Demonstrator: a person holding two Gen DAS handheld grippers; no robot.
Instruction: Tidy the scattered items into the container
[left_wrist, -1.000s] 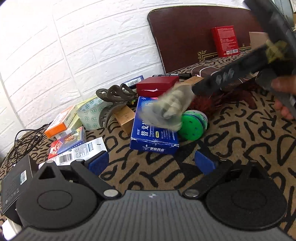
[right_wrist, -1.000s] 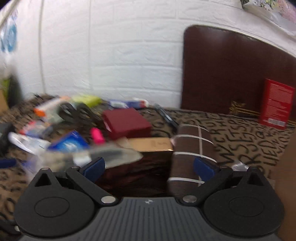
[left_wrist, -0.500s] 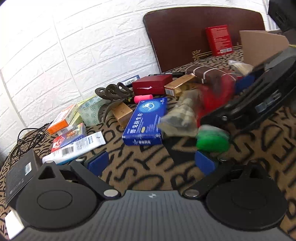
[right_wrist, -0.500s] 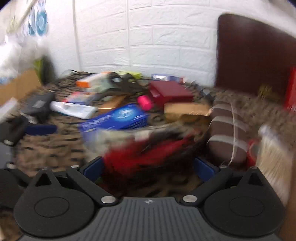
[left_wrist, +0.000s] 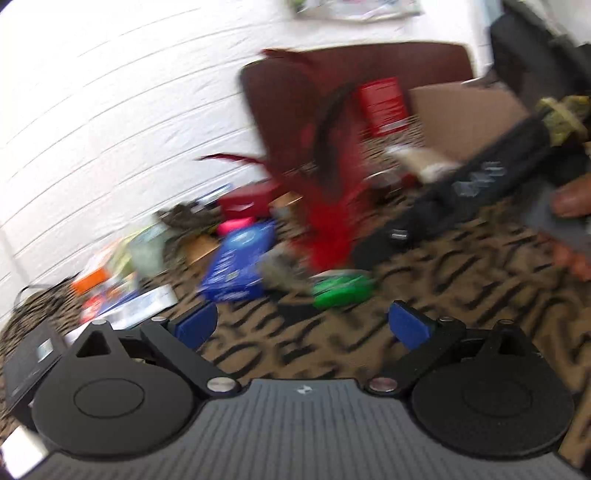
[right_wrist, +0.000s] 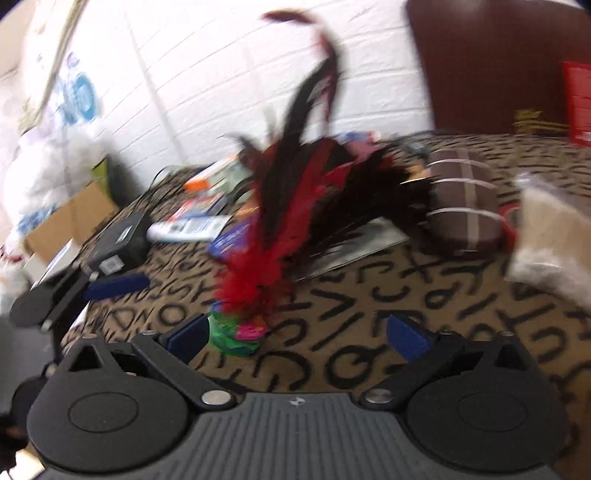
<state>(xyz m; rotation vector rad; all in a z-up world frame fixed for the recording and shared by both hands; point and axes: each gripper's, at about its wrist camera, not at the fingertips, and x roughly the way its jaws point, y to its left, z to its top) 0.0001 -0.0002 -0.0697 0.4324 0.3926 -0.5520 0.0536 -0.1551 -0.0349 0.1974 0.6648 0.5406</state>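
While the letter-print cloth (right_wrist: 424, 295) is spread under both tongs, the feather toy (right_wrist: 251, 295) is seen just beside the right tongs' (right_wrist: 295, 334) left finger. Both right and left tongs (left_wrist: 301, 326) are held wide open, with nothing gripped.

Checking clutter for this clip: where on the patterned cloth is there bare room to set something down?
Bare cloth lies just ahead of the left gripper, below the blue carton and green-based feather shuttlecock. More lies ahead of the right gripper, below the brown striped roll. The far left, around the black box, is crowded.
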